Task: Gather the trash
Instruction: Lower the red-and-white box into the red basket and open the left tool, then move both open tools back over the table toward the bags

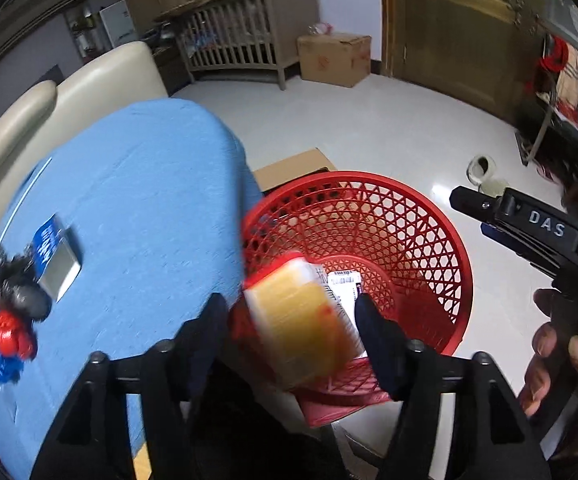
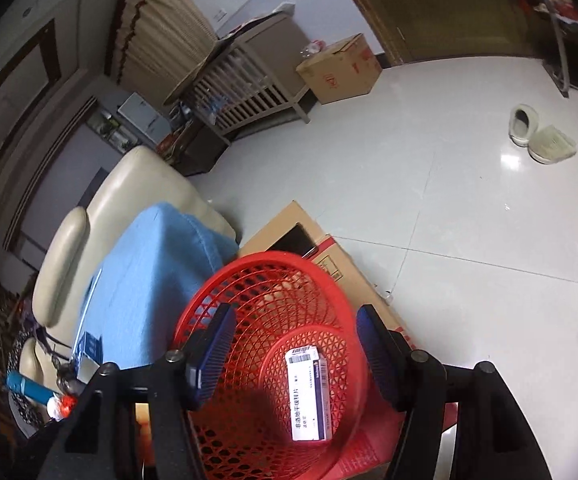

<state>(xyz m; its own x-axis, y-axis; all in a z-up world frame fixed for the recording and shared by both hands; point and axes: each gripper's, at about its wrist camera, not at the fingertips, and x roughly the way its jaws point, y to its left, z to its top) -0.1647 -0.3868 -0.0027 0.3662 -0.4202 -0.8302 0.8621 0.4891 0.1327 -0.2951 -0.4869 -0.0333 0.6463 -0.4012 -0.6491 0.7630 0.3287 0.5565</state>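
Observation:
A red mesh basket [image 1: 409, 216] stands on the floor beside a table with a blue cloth [image 1: 129, 208]. A white medicine box [image 2: 309, 392] lies at its bottom. My left gripper [image 1: 289, 320] is over the basket's near rim with a blurred yellow and red carton [image 1: 297, 320] between its fingers; the jaws stand wide and the carton looks loose. My right gripper [image 2: 293, 344] is open and empty above the basket [image 2: 249, 280]; it also shows at the right of the left wrist view [image 1: 529, 232]. Crumpled black, red, white and blue bags [image 1: 9, 312] and a blue and silver packet [image 1: 55, 256] lie on the cloth.
A flat cardboard box [image 2: 329, 256] lies under the basket. A cream sofa [image 1: 89, 88] stands behind the table. A crib [image 1: 241, 36], a cardboard box [image 1: 333, 58], slippers [image 2: 541, 136] and a brown door [image 1: 469, 20] are across the tiled floor.

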